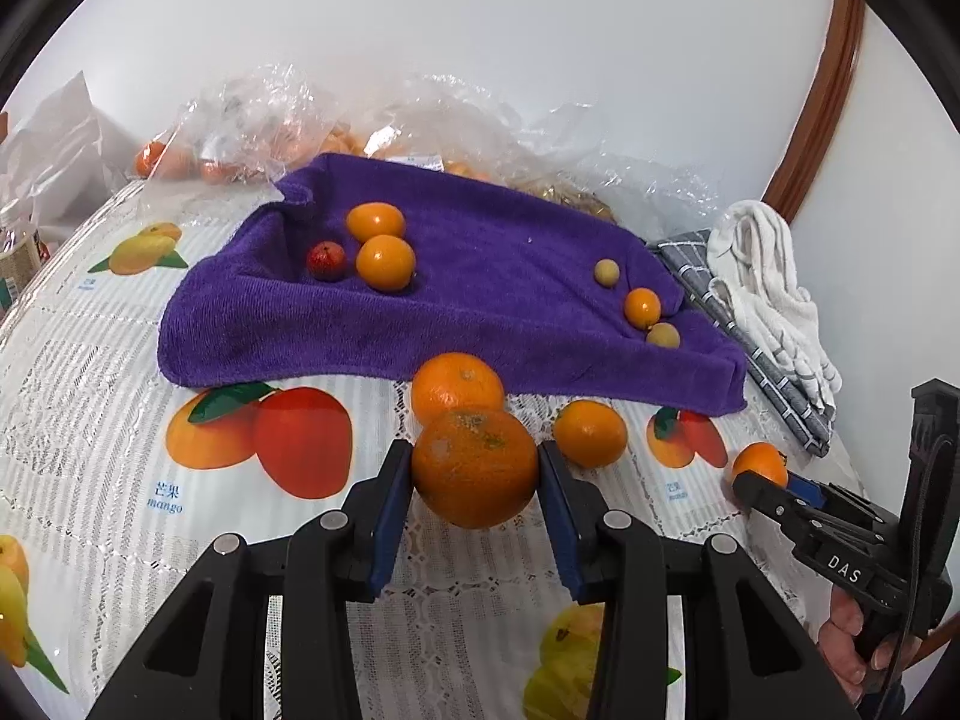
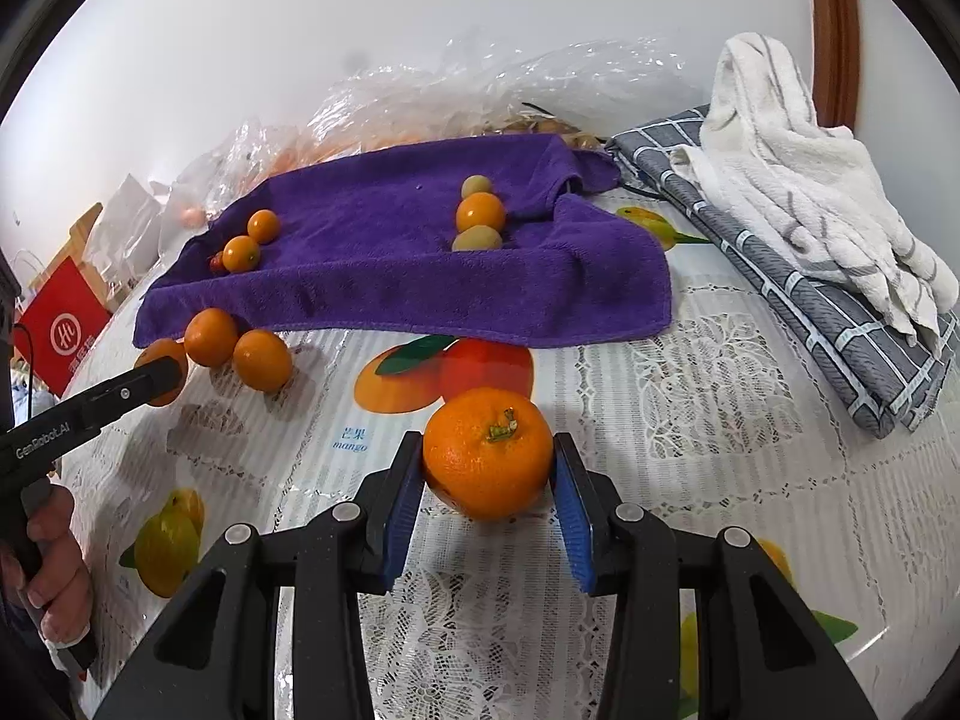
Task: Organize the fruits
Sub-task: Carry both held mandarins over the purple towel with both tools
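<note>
My left gripper (image 1: 475, 468) pinches a mandarin (image 1: 474, 468), both blue pads against its sides, the fruit at or just above the tablecloth (image 1: 90, 372); I cannot tell whether it touches. My right gripper (image 2: 487, 462) pinches a second mandarin (image 2: 487, 453), stem up, in the same way.

Just beyond the left gripper sits another mandarin (image 1: 457, 387), half hidden behind the held one, and a third (image 1: 590, 433) lies to the right of its fingers. Further ahead a purple towel (image 1: 480, 300) is spread with its edges turned up. On it, ahead and left, are two small oranges (image 1: 384, 246) and a red fruit (image 1: 326, 261); ahead and right, one small orange (image 1: 642, 306) between two pale green fruits (image 1: 607, 272).

The tablecloth is white lace pattern printed with mangoes, under a clear cover. Right of the towel lies a grey checked cloth (image 2: 780, 264) with a white towel (image 2: 798, 180) heaped on it. Behind the towel are crumpled plastic bags (image 1: 270, 120) against a plain white wall (image 1: 480, 18); orange fruit shows through the plastic but is too blurred to count. A brown curved frame (image 1: 822, 90) stands far right, cut off by the lens edge. In the right view a red bag (image 2: 60, 324) sits far left, partly hidden.
</note>
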Motion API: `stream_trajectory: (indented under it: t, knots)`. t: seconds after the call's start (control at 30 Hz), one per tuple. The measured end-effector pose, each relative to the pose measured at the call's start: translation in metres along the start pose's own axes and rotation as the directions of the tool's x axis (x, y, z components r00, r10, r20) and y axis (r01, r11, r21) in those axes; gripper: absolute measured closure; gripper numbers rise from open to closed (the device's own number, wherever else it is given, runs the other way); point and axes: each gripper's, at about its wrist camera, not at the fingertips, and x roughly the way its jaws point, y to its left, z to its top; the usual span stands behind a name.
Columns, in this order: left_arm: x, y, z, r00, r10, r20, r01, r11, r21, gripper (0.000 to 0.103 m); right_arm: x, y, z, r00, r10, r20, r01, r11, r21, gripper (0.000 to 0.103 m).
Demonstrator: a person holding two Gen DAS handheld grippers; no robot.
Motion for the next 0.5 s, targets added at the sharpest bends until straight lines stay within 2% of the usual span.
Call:
stream_trajectory:
  t: [0.17,0.5]
  knots:
    - [-0.009,-0.003,0.000,0.999,-0.006,0.044,0.006,1.000,0.018,0.064,-0.004,-0.008,0.000,1.000,0.017,0.025,-0.018,0.999,0.041,0.061]
    - [-0.023,0.004,0.003,0.994,-0.034,0.101,0.036,0.999,-0.015,0.064,-0.007,-0.008,0.000,1.000,-0.006,0.029,0.004,0.999,0.054,0.061]
